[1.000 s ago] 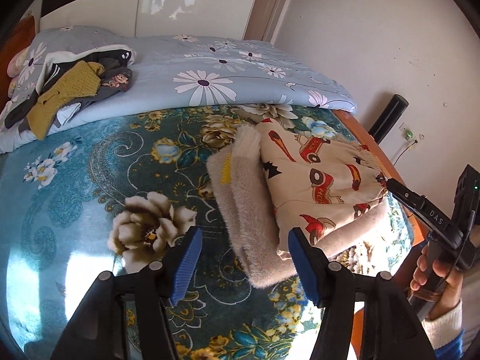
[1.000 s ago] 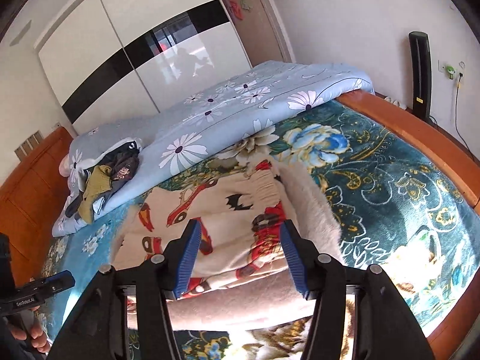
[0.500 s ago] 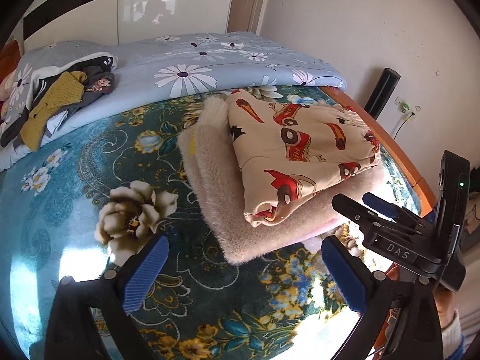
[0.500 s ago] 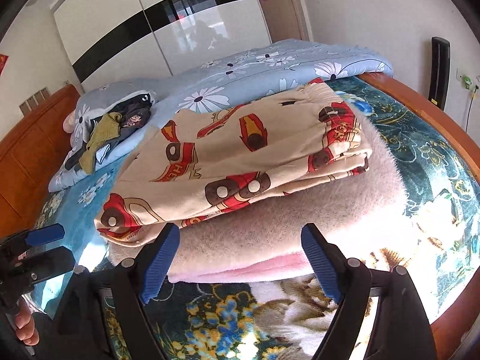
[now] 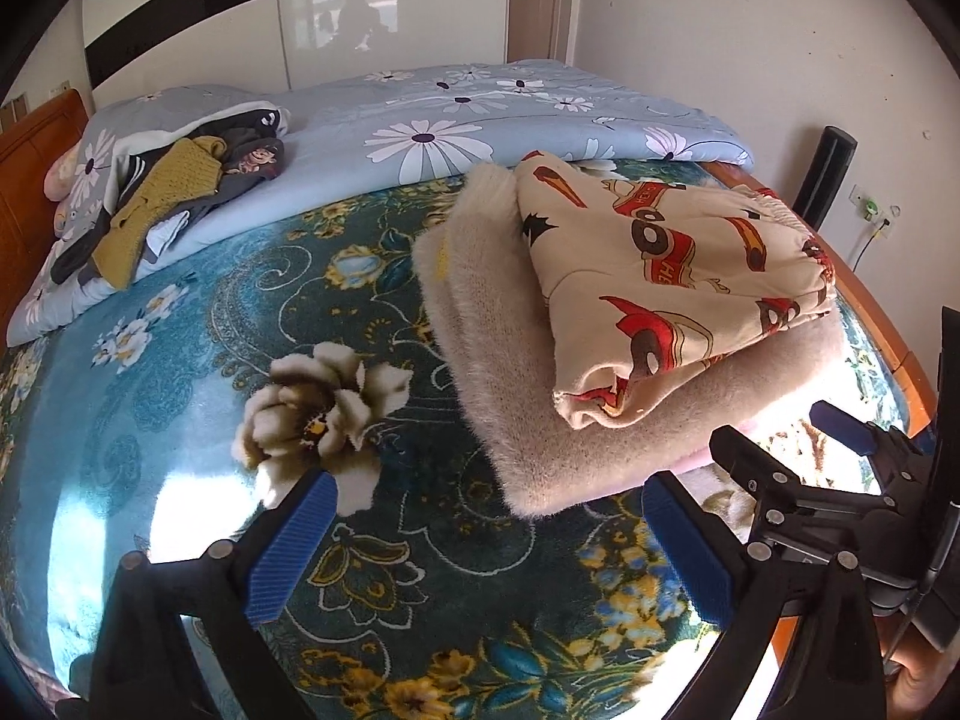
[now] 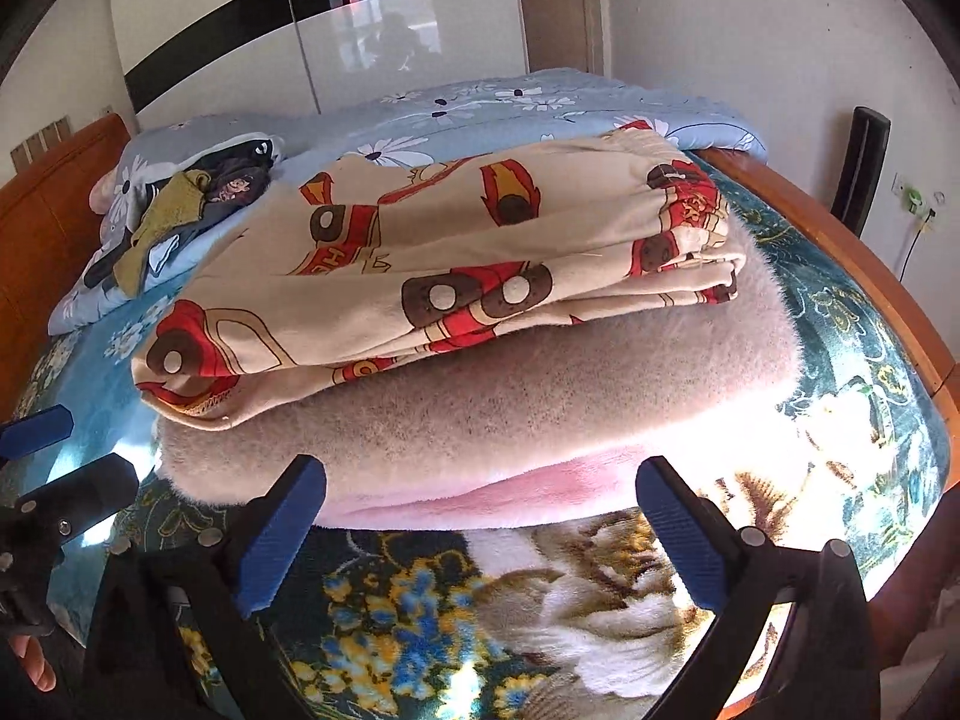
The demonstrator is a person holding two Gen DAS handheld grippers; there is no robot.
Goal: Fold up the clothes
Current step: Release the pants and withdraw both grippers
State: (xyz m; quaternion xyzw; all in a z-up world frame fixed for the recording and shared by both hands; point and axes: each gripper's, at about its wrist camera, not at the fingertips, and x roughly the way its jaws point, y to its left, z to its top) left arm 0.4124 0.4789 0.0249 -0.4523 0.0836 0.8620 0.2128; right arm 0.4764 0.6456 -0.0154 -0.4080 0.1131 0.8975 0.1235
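Note:
A folded cream garment with red car prints (image 5: 672,282) (image 6: 456,276) lies on top of a folded fuzzy beige garment (image 5: 498,372) (image 6: 540,408), with a pink layer (image 6: 516,492) under that. The stack rests on the teal floral bedspread (image 5: 180,396) (image 6: 390,612). My left gripper (image 5: 486,546) is open, low over the bedspread just left of the stack, holding nothing. My right gripper (image 6: 480,528) is open in front of the stack's near edge, empty. In the left wrist view the right gripper (image 5: 840,450) shows at the right edge; the left gripper (image 6: 36,462) shows at the left of the right wrist view.
A heap of unfolded clothes, mustard and dark grey (image 5: 174,204) (image 6: 174,210), lies on a blue daisy-print quilt (image 5: 480,120) at the bed's far side. The wooden bed frame (image 6: 870,276) runs along the right. A white wardrobe (image 6: 240,42) and a dark upright object (image 5: 822,174) stand behind.
Both grippers have opened wider and drawn back from the folded stack, which now lies free on the bed. The right gripper has come into the left wrist view's right edge.

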